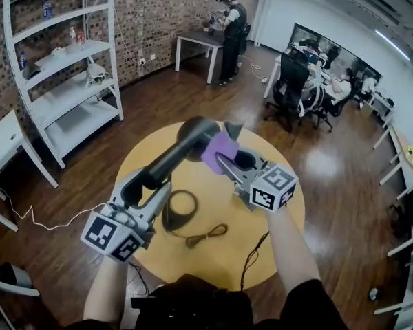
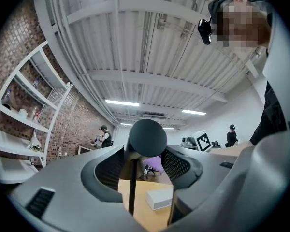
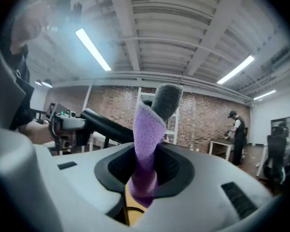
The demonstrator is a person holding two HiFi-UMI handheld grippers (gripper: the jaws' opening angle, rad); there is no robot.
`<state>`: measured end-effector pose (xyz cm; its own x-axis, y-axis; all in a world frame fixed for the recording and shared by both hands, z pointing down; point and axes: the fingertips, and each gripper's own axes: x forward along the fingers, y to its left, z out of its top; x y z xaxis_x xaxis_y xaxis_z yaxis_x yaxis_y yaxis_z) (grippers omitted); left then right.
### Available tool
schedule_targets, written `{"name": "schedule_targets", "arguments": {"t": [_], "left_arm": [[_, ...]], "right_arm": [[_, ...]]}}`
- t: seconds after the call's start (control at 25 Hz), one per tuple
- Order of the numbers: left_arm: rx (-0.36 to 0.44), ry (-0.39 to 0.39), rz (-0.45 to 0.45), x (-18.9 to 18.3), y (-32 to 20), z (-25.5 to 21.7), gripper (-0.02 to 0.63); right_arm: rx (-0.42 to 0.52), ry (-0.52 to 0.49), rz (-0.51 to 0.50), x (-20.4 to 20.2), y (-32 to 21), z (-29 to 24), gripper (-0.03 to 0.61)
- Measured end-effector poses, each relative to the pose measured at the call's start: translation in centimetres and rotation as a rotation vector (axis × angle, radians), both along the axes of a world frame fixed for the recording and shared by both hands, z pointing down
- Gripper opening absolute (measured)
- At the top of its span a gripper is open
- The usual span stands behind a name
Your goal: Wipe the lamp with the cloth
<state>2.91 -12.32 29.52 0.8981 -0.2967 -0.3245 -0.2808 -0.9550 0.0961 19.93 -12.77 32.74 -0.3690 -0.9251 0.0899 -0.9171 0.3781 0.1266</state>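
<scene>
Black lamp [image 1: 171, 158] over the middle of the bench [image 1: 279, 229], long axis slanting from near left to far right. Rounded head at the far-right end, thick arm running back to the near left. Near end of that arm clamped between the jaws of the left gripper [image 2: 144, 164], pads pressed on both sides; end-on in the left gripper view, pointing straight away and a little upward. Purple cloth [image 1: 219, 150] pinched tight in the right gripper [image 3: 145, 170], jaws closed on its lower part, the free fold standing up past the fingertips with a grey tip on top. Cloth laid against the right side of the lamp head — touching it in the head view. Right gripper just right of the lamp, left gripper at the near-left edge of the bench.

Under the arm, flat on the bench: a black ring [image 1: 181, 212] and a dark cord [image 1: 208, 235] just beside it; link to the lamp not clear. Bench top round and yellow. Around it a dark glossy wooden floor [image 1: 337, 170]. At far left a white shelving unit [image 1: 62, 81] against a brick wall [image 1: 158, 9]; farther off a person [image 1: 231, 33] standing at a small table [image 1: 196, 41]; at far right a few office chairs [image 1: 292, 81].
</scene>
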Motion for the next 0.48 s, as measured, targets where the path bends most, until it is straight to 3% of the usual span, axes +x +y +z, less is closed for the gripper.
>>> {"name": "schedule_targets", "arguments": {"t": [0.12,0.32,0.48], "left_arm": [[0.016,-0.026,0.009,0.1,1.5,-0.3,0.224],[0.02,-0.029,-0.005,-0.4,1.7,-1.0,0.222],[-0.026,-0.012,-0.036,-2.6,0.8,0.1,0.222]], "right_arm": [[-0.041,0.038,0.082,-0.4,-0.5,0.6,0.091],[0.021,0.011,0.069,-2.8,-0.7,-0.1,0.094],[0.054,-0.048,0.041,-5.1,-0.6,0.9,0.093]]}}
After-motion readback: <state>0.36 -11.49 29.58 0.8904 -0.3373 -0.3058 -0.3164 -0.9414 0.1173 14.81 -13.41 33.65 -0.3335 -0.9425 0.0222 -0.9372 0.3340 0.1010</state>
